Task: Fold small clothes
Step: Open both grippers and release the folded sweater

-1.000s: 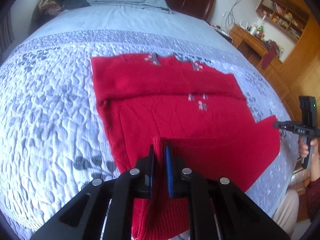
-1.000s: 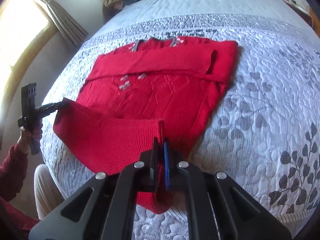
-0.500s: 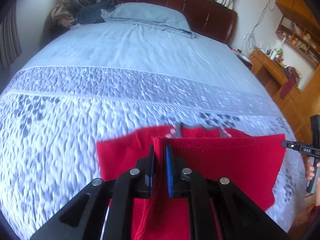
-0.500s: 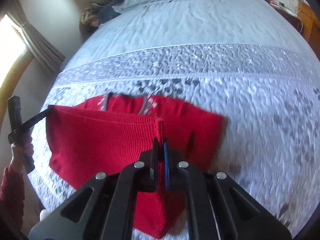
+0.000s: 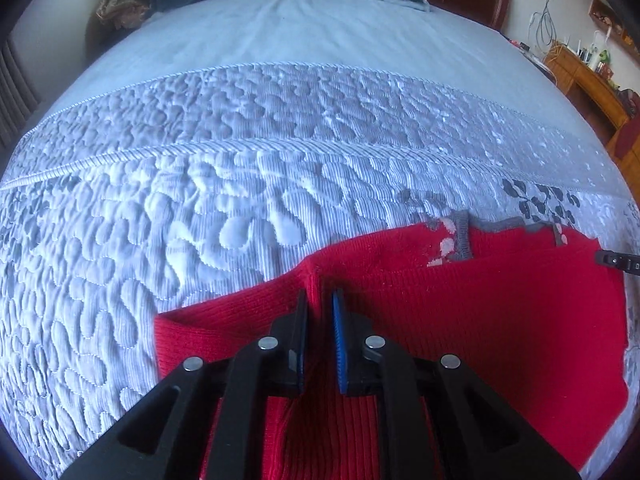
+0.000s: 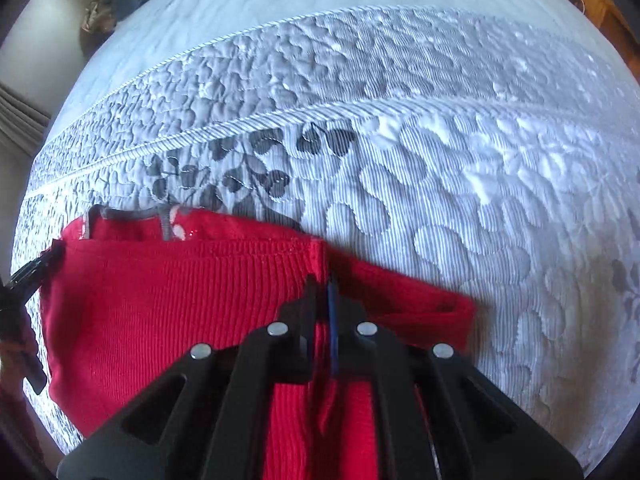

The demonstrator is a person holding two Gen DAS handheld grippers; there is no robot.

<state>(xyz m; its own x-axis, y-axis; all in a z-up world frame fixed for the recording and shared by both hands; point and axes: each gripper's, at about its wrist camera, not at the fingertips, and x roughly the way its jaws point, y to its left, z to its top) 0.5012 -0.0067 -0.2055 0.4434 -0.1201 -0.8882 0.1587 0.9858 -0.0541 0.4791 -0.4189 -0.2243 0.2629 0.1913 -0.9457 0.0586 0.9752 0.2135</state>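
Sweater [image 5: 500, 320] lies on the bed [image 5: 280, 140], near edge of the quilted band. Hem [image 6: 192, 252] is lifted and carried over toward the grey collar [image 5: 464, 236], so the lower half doubles onto the upper.

Left gripper [image 5: 320, 300]: jaws narrow, pinching one hem corner, red knit bunched between the blue pads. Right gripper [image 6: 322, 280]: jaws nearly closed, clamped on the other hem corner. One corner each, well apart, which holds the hem taut and straight; likely so it lands parallel to the collar.

From the left view the hem sits just short of the collar; from the right view a strip of the under layer shows past it. Judged: fold nearly laid, not yet released.

Materials: ribbed red knit, thick, limp, sagging between grips. Collar grey rib with pale flower motifs beside it. Bedspread pale blue-grey, puffy stitched loops, corded border, dark leaf prints. Soft, grippy-looking surface; knit should stay where dropped.
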